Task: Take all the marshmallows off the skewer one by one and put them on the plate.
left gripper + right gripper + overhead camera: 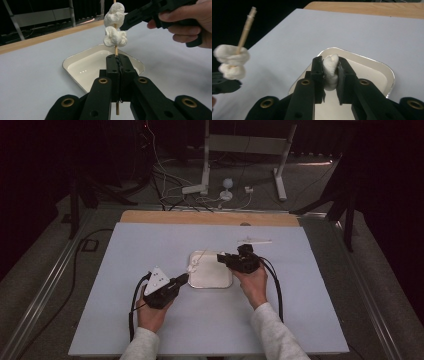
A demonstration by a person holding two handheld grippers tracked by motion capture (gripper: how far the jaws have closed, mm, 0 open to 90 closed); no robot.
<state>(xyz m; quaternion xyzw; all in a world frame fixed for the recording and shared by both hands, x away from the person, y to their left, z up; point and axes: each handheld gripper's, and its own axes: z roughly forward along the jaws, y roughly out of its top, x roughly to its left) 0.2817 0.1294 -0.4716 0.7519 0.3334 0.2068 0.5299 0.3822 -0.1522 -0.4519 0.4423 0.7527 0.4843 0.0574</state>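
1. High view: A white tray (212, 279) is seen near the middle of a pale blue table cover (125, 320). The left gripper (183, 279) is held at the tray's left edge, its jaws closed on a thin wooden skewer (198, 258) that slants up over the tray. Small white marshmallows (191, 266) are threaded on the skewer just beyond the jaws. The right gripper (222, 258) is held over the tray's upper right corner, pointed toward the skewer. A strip of bare wooden tabletop (210, 217) is left uncovered at the far edge.

2. Left gripper view: The jaws are pressed tight together on the skewer (116, 51), which is held upright between them. Two marshmallows (114, 37) are stacked on the stick, one touching the other, above the tray (75, 63). The right gripper (125, 24) is seen in a hand (192, 22) at upper right, its tip just beside the upper marshmallow; contact cannot be judged.

3. Right gripper view: A single marshmallow (330, 71) is squeezed between the two pads, held above the tray (387, 72). No earlier frame is offered for the jaw motion. The skewer (247, 25), with its two threaded marshmallows (230, 61), is seen well to the left, and its bare pointed end is tilted up. The left gripper's dark tip (224, 85) is noted below them.
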